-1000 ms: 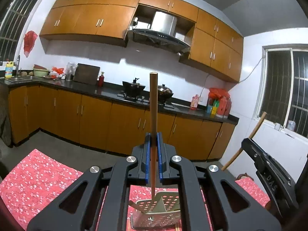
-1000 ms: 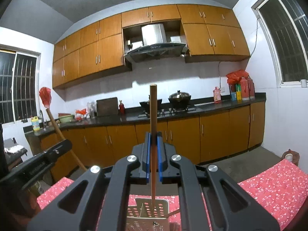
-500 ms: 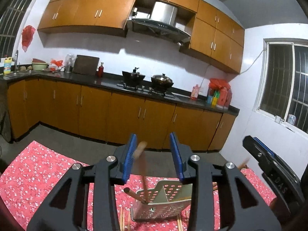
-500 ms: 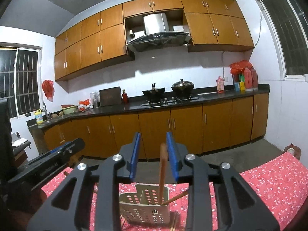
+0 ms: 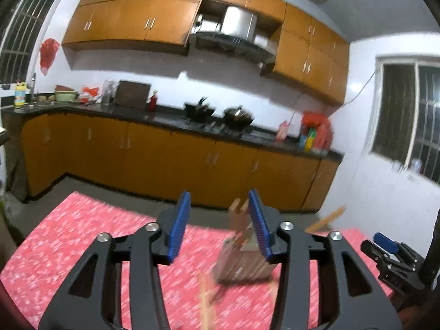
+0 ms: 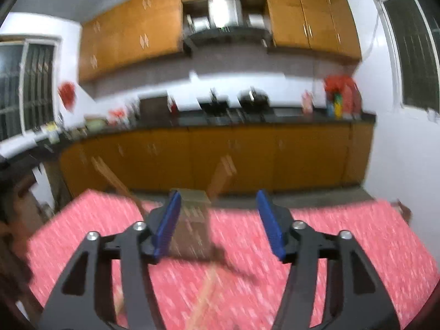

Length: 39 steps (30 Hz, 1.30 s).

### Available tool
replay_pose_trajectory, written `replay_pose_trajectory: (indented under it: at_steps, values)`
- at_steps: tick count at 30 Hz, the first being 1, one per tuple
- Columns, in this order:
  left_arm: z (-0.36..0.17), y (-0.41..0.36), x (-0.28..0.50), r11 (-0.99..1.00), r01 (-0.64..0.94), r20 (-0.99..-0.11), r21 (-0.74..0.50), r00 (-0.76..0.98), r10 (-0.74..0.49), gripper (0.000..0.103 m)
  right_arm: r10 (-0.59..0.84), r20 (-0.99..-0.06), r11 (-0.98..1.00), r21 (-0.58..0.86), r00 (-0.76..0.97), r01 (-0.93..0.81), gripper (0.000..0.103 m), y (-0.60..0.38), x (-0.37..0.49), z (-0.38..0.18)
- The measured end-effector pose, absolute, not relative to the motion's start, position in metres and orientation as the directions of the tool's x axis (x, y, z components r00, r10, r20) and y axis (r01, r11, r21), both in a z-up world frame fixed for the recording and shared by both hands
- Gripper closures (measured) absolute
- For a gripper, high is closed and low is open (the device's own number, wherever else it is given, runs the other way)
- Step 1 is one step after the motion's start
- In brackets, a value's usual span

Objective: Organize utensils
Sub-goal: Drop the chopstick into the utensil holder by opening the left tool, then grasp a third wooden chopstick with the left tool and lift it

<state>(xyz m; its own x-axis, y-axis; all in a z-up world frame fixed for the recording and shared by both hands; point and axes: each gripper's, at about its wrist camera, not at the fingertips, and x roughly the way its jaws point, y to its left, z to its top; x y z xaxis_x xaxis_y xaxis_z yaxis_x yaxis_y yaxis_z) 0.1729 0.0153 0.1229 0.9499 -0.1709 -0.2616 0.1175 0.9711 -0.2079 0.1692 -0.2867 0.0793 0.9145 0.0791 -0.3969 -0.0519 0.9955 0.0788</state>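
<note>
Both views blurred. Left gripper point(image 5: 218, 222): blue pads apart, nothing pressed between them; jaws have just been opening. The metal holder point(image 5: 242, 264) stands on the red tablecloth point(image 5: 68, 236) beyond the right-hand pad, with wooden chopsticks point(image 5: 238, 211) sticking up out of it.

Right gripper point(image 6: 220, 221): pads wide apart, gripping nothing; jaws have just been opening too. Holder sits just behind its left-hand pad. More chopsticks point(image 5: 206, 302) lie loose on the cloth nearer the cameras.
</note>
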Motion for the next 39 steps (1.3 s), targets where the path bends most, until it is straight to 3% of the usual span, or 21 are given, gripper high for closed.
replay_pose_trajectory:
  at_steps: [4, 5, 6, 7, 15, 19, 21, 25, 33, 39]
  values:
    - [0.066, 0.020, 0.181, 0.986, 0.085, -0.442, -0.141, 0.886, -0.140, 0.054, 0.048, -0.594, 0.992, 0.120, 0.803, 0.029, 0.047, -0.300, 0.180, 0.013]
    - [0.049, 0.022, 0.184, 0.988, 0.078, -0.492, -0.136, 0.860, -0.135, 0.054, 0.055, -0.645, 0.991, 0.127, 0.762, 0.036, 0.054, -0.299, 0.183, -0.005]
    - [0.039, 0.022, 0.185, 0.988, 0.073, -0.523, -0.133, 0.842, -0.132, 0.054, 0.077, -0.689, 0.989, 0.146, 0.721, 0.035, 0.073, -0.298, 0.186, -0.020]
    - [0.028, 0.022, 0.186, 0.989, 0.069, -0.550, -0.128, 0.825, -0.128, 0.054, 0.114, -0.725, 0.982, 0.187, 0.680, 0.034, 0.083, -0.297, 0.188, -0.033]
    - [-0.028, 0.020, 0.176, 0.991, 0.077, -0.663, -0.110, 0.737, -0.131, 0.054, 0.184, -0.766, 0.973, 0.232, 0.615, -0.002, 0.083, -0.263, 0.186, -0.066]
    - [-0.041, 0.015, 0.175, 0.988, 0.100, -0.700, -0.114, 0.698, -0.151, 0.055, 0.145, -0.787, 0.987, 0.156, 0.600, -0.035, 0.086, -0.246, 0.191, -0.073]
    - [-0.046, 0.011, 0.175, 0.986, 0.113, -0.715, -0.124, 0.678, -0.168, 0.064, 0.101, -0.791, 0.994, 0.103, 0.603, -0.031, 0.094, -0.245, 0.191, -0.072]
    - [-0.055, 0.003, 0.176, 0.978, 0.147, -0.745, -0.146, 0.634, -0.206, 0.076, 0.065, -0.791, 0.995, 0.098, 0.608, 0.021, 0.095, -0.260, 0.191, -0.070]
    - [-0.067, -0.014, 0.177, 0.968, 0.189, -0.769, -0.168, 0.589, -0.248, 0.083, 0.056, -0.786, 0.996, 0.085, 0.616, 0.019, 0.095, -0.265, 0.187, -0.071]
    - [-0.074, -0.023, 0.177, 0.972, 0.200, -0.785, -0.119, 0.581, -0.216, 0.088, 0.058, -0.787, 0.996, 0.085, 0.615, 0.016, 0.095, -0.264, 0.190, -0.073]
